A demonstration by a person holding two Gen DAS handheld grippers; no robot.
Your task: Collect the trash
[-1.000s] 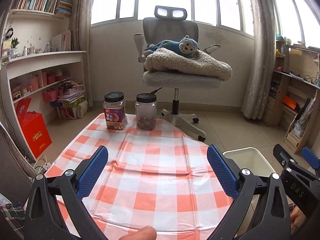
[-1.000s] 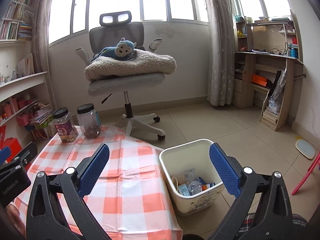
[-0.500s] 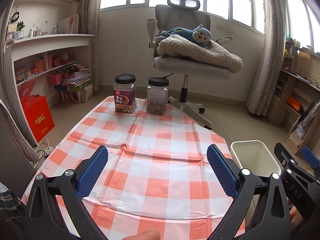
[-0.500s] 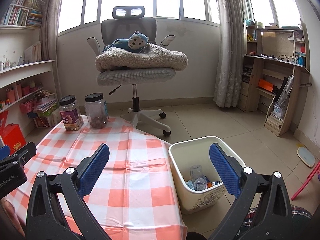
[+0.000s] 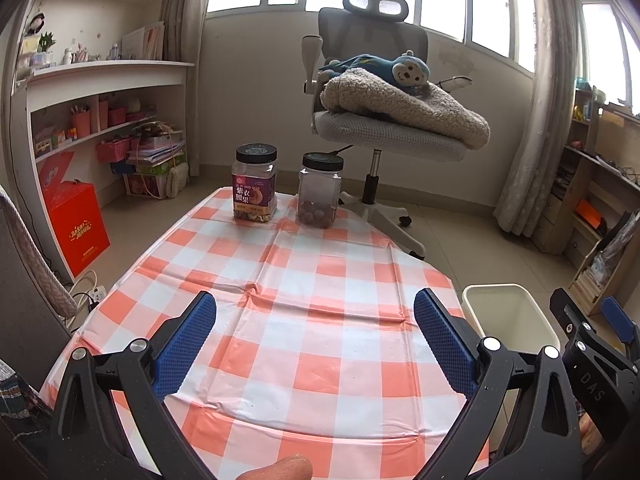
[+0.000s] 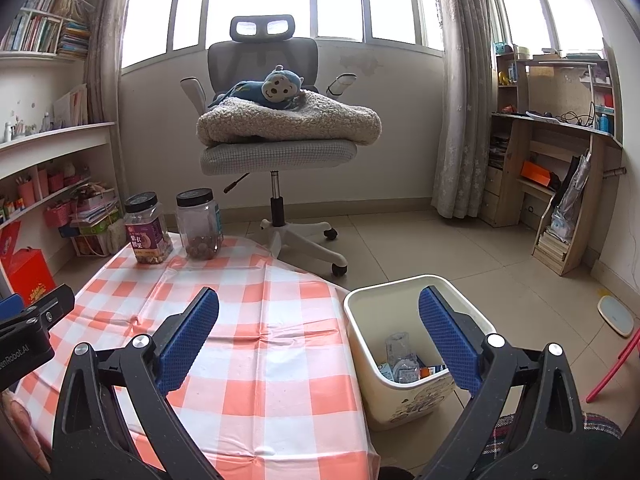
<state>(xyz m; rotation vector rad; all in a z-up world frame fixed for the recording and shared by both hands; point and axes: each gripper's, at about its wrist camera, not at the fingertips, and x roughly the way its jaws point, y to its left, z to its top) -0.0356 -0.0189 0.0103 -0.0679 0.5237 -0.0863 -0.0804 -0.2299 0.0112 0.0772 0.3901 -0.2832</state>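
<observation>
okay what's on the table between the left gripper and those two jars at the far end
Nothing: in the left wrist view, only bare checked tablecloth lies between the open left gripper and the two jars.

bright daylight through a curved row of tall windows [image 6: 272, 0], beige lace curtains [image 6: 460, 92] at both sides. pale tiled floor [image 6: 432, 248]. grey mesh swivel chair [image 6: 276, 152] below the windows, cream fleece blanket [image 6: 288, 120] and blue monkey plush toy [image 6: 276, 88] on its seat. white curved wall shelves [image 5: 108, 76] with books on the left; light wooden desk-and-shelf unit [image 6: 560, 168] on the right. red gift box [image 5: 74, 228] on the floor by the shelves.
</observation>
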